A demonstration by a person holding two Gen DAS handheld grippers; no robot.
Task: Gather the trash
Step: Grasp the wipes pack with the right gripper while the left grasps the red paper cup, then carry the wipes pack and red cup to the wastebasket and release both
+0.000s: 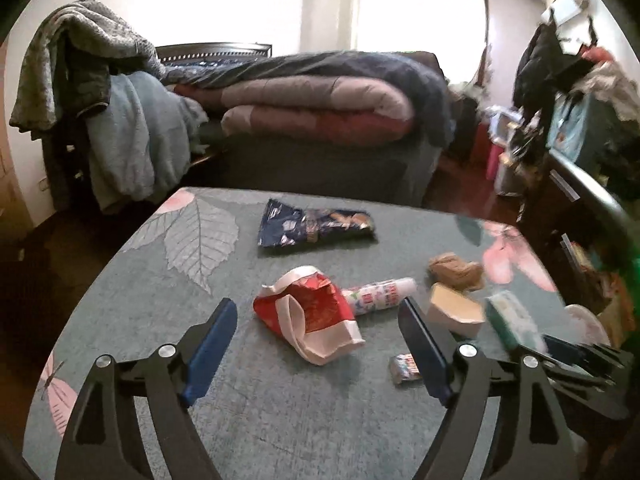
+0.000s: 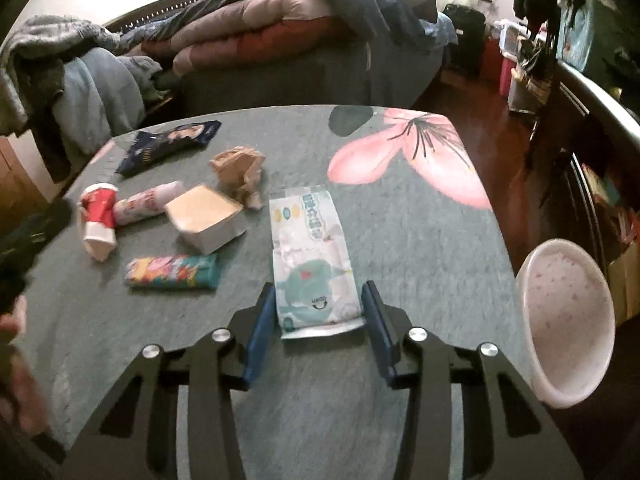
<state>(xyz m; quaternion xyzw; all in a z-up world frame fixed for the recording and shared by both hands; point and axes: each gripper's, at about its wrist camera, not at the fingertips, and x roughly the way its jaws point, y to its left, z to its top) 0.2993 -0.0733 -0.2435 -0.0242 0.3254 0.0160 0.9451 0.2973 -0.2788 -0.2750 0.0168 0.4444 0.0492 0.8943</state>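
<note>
Left tongs point(image 1: 316, 324) are spread wide over the desk point(image 1: 280, 420), nothing in them, with the red cup point(image 1: 308, 316) lying on its side just ahead. Right tongs point(image 2: 319, 300) straddle the wipes pack point(image 2: 310, 256) flat on the desk, can't tell if they're pinching it. Pink bowl point(image 2: 568, 320) sits off the right edge.

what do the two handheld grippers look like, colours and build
The left gripper and right gripper look alike: black angular linkage arms joined by round silver pivot bolts, each ending in two flat, narrow blue finger pads. No cables or markings show on either. A blurred hand appears at the right wrist view's left edge; any sleeve cannot be made out.
</note>
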